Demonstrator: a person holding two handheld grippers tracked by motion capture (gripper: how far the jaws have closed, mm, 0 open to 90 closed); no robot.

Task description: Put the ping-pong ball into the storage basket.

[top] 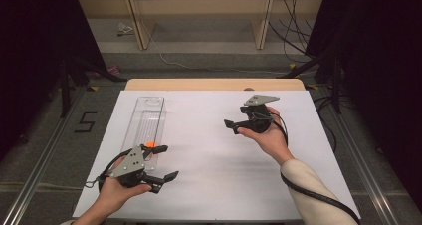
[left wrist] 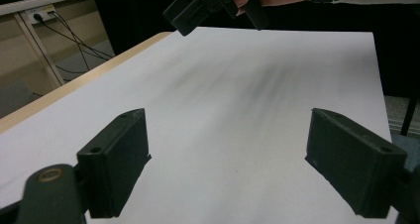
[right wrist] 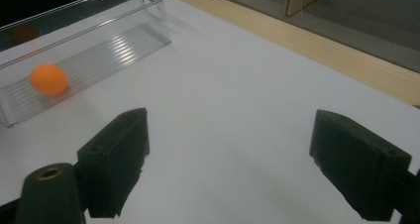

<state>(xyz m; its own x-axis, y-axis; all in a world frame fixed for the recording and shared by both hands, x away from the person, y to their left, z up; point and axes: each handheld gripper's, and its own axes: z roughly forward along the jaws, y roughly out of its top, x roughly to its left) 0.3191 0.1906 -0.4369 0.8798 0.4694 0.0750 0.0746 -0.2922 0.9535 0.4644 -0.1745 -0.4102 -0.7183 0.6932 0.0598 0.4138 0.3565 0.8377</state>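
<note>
The orange ball [right wrist: 48, 79] sits inside the clear tray [right wrist: 148, 8] at its near end, so to my eye the placing looks done. My left gripper [top: 166, 161] hangs just beside that tray end with its jaws wide apart and empty. My right gripper [top: 233, 127] hovers well off over the white sheet [top: 209, 155], jaws also spread, nothing held.

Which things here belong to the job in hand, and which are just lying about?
Job in hand:
orange ball
clear tray holding the ball
left claw, open
right claw, open

Lying about:
cables on the floor
number marking on the floor
</note>
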